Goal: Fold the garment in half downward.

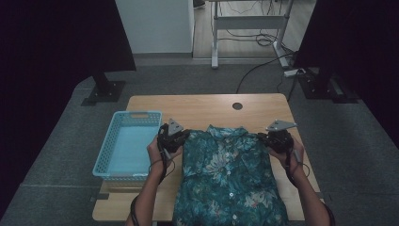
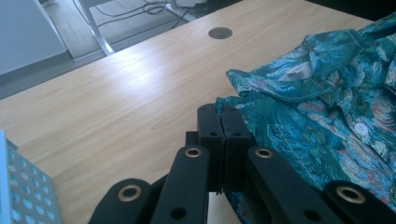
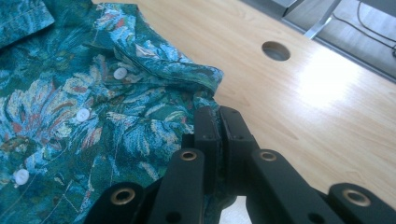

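Teal floral shirt (image 1: 228, 179) lies face up on the surface (image 1: 197, 106), collar toward the far edge, hem hanging over the near edge, roughly centre-right of the surface. White buttons run down its front.

I see the left hand-held gripper (image 1: 181, 136) at the shirt's left shoulder, jaws clenched on the fabric there; in the left gripper view (image 2: 223, 122) the two black jaws sit pressed together with a fold of the teal cloth pinched at their tips, collar just beyond.

Right hand-held gripper (image 1: 267, 138) is at the shirt's right shoulder, also clenched on the cloth; in the right gripper view (image 3: 219, 122) its jaws are closed tight with the shoulder edge caught between them, just below the collar point.

Both grips are near the collar, one on each side, well apart from each other. Shoulder edges look slightly lifted off the wood.

Light blue perforated basket (image 1: 106, 155) stands at the left edge of the surface, just beside the left hand (image 1: 157, 150), not touching the shirt. Round cable hole (image 1: 237, 106) is near the far edge, beyond the collar.
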`<state>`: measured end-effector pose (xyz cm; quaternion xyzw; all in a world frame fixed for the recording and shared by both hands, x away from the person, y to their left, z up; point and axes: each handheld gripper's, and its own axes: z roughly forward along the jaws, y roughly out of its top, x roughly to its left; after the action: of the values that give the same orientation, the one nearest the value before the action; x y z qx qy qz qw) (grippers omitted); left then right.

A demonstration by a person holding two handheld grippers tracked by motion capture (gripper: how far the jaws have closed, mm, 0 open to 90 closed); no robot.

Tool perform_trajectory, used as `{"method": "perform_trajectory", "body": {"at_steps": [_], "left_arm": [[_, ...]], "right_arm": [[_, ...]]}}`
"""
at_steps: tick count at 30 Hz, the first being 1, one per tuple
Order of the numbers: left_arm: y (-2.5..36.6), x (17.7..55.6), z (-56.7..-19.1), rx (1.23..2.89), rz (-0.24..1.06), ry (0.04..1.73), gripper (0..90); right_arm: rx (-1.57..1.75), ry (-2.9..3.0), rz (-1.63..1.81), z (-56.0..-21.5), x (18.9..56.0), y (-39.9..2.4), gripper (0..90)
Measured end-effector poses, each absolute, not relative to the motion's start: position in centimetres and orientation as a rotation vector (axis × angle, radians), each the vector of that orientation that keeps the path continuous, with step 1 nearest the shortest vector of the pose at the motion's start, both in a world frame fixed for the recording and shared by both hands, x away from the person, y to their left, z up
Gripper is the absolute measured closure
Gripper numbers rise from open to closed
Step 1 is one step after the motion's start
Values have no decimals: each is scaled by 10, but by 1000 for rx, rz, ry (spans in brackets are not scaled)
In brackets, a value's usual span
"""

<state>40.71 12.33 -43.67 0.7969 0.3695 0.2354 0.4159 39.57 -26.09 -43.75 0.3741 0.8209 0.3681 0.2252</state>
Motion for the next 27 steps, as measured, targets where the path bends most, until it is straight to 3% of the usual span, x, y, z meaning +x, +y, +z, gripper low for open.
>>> {"method": "perform_trajectory", "body": {"at_steps": [16,27], "left_arm": [[125,426,-409,1960,647,917,887],[134,425,-409,1967,668,942,886]], "right_arm": [[1044,2184,1012,-409,420,-257,862],[1043,2160,1030,-408,420,-251,862]]}}
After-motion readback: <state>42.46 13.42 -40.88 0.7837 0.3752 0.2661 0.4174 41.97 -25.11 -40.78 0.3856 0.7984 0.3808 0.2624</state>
